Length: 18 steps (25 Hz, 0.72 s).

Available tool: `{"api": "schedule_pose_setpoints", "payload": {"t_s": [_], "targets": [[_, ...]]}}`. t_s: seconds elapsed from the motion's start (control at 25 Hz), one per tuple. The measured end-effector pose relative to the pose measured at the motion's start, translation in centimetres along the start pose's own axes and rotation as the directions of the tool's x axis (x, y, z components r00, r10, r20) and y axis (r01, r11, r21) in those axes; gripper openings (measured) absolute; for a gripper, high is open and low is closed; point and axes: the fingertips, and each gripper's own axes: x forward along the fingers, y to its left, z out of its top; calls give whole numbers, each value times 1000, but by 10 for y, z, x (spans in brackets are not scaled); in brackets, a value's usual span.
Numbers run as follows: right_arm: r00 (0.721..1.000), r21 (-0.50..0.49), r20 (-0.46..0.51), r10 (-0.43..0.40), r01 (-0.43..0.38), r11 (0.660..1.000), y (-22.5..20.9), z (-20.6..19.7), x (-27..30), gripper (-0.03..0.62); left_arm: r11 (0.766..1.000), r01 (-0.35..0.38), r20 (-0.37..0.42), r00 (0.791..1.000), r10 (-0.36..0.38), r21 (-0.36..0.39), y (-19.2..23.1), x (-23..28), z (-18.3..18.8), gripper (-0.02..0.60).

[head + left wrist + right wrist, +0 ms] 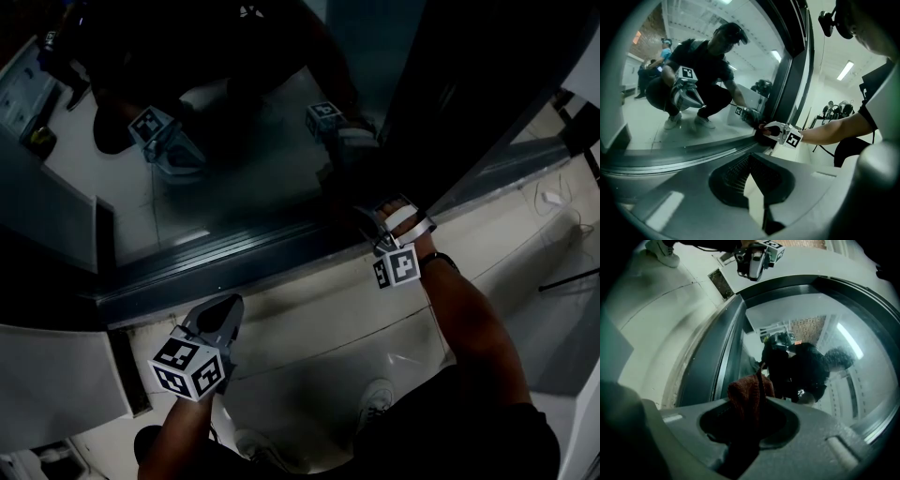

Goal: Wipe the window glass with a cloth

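The window glass reaches down to a dark bottom frame at floor level and mirrors me crouching. My right gripper is at the glass's lower right corner, beside the dark upright frame. It is shut on a dark red cloth, which bulges out between the jaws against the glass. From the left gripper view the right gripper and cloth sit at the frame corner. My left gripper hovers over the pale floor just short of the frame, shut with nothing in it.
A dark floor grate lies left of my left gripper. Thin cables trail over the pale floor at the right. My shoe is below on the floor. The reflections of both grippers show in the glass.
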Motion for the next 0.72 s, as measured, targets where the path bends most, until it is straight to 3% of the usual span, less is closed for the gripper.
{"api": "schedule_pose_setpoints", "payload": {"t_s": [0.16, 0.4, 0.72], "targets": [[989, -19, -41, 143, -144, 989, 45, -3, 15, 77, 1000, -3, -2, 1000, 3, -1, 2, -1, -4, 17], [985, -32, -39, 166, -167, 985, 61, -6, 23, 75, 1000, -13, -13, 1000, 13, -2, 4, -4, -10, 17], [948, -47, -71, 309, -313, 949, 89, -11, 33, 77, 1000, -15, -19, 1000, 15, -9, 5, -4, -8, 17]]}}
